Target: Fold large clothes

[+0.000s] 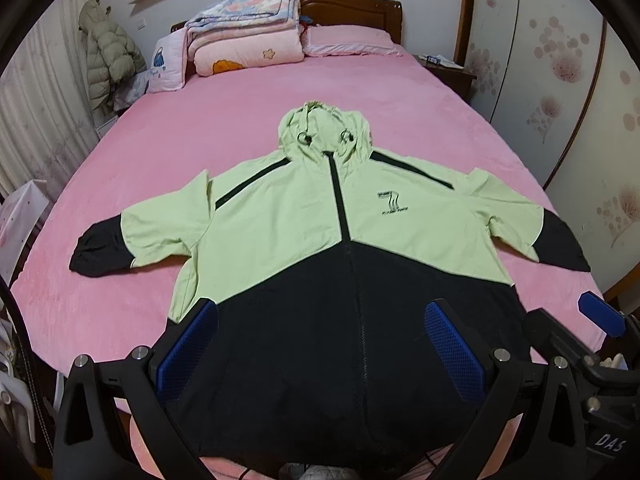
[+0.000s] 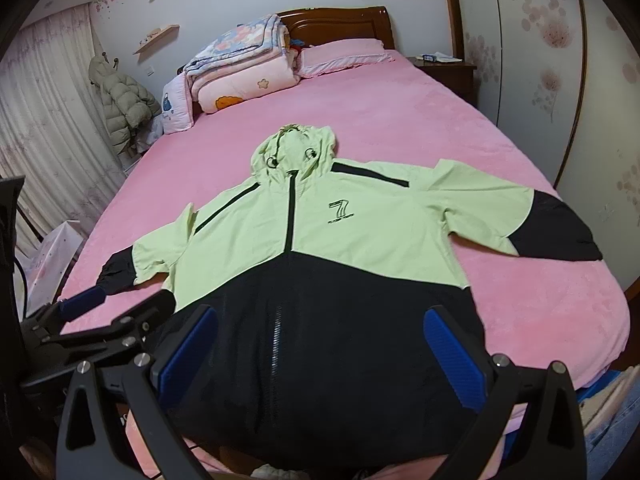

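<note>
A light green and black hooded jacket (image 1: 304,232) lies flat, front up and zipped, on the pink bed (image 1: 200,128), hood pointing to the headboard and both sleeves spread out. It also shows in the right wrist view (image 2: 332,248). My left gripper (image 1: 320,344) is open, hovering over the jacket's black hem with nothing between its blue pads (image 1: 188,344). My right gripper (image 2: 320,348) is open too, over the same hem area, empty. Each gripper shows at the edge of the other's view: the right gripper (image 1: 580,340) and the left gripper (image 2: 116,312).
Folded quilts (image 1: 244,28) and pillows (image 1: 348,40) are stacked by the wooden headboard (image 1: 352,4). A padded coat (image 1: 108,56) hangs at the left by the curtains. A nightstand (image 2: 444,68) and wardrobe doors (image 1: 560,80) stand on the right. A white bag (image 2: 52,256) sits by the bed's left side.
</note>
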A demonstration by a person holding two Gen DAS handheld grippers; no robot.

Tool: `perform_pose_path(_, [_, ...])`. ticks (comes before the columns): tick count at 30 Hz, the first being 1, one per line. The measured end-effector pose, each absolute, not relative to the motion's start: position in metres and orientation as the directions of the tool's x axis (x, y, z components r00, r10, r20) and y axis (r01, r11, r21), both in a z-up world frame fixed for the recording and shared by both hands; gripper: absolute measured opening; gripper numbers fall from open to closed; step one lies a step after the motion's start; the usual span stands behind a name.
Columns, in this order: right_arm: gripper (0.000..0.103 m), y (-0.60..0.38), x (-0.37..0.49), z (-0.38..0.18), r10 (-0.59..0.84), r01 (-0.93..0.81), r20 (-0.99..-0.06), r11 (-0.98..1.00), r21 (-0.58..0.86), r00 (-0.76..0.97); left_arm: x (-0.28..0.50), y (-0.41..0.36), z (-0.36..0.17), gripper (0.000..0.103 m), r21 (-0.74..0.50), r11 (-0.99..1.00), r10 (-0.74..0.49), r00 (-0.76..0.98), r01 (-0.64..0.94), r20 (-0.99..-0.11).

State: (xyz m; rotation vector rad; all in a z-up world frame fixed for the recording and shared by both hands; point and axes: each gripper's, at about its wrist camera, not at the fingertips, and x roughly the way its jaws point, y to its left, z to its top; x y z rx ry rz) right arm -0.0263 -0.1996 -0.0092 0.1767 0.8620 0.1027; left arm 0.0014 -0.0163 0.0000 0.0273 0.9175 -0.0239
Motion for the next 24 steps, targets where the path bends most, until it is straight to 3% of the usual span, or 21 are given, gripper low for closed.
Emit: perform_pose_path(24, [0.103,-0.228,-0.007,0.058,0.096,-0.022,-0.663,0.993,0.119,0.743,0.026,-0.045,0.046,0.103,0.06,0.997,0.016,0.694,0.039,-0.72])
